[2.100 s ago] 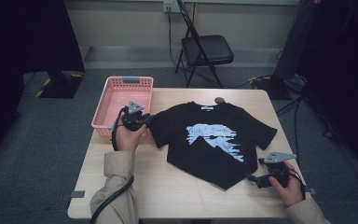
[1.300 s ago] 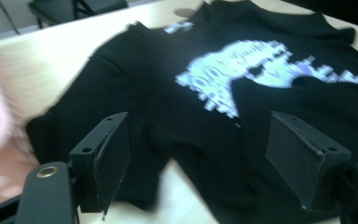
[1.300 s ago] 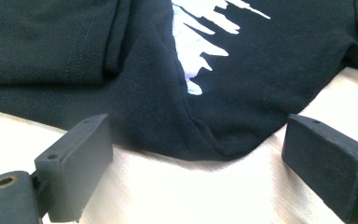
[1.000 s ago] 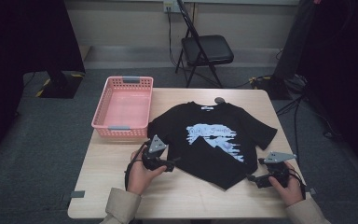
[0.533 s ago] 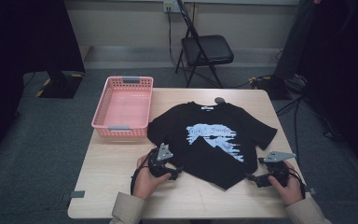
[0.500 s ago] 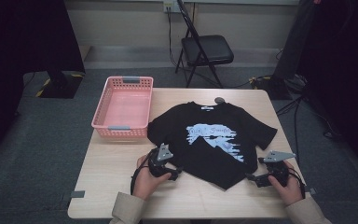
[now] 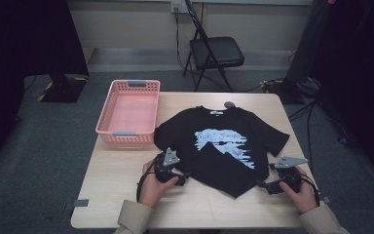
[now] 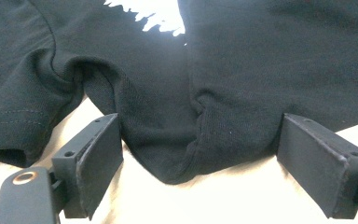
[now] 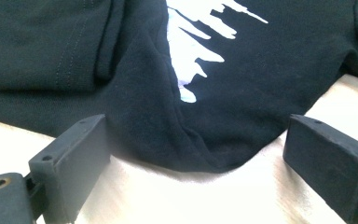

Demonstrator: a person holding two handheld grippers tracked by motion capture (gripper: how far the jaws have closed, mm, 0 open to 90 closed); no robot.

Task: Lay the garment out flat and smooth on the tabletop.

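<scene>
Black shirt (image 7: 224,141) lies flat; the left gripper (image 7: 184,176), down from the sleeve, now flanks a hem corner, jaws just widened, empty. The right gripper (image 7: 264,185) gapes at the other corner, ready for a pinch.

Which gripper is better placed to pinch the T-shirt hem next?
Roughly even. The left gripper and the right gripper both stand open, each with a hem corner of the black T-shirt between its jaws.

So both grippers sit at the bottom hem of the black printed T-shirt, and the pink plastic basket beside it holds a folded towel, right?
Not quite: the pink plastic basket is empty, as the high view shows. Both the left gripper and right gripper do sit at the hem of the black printed T-shirt.
</scene>
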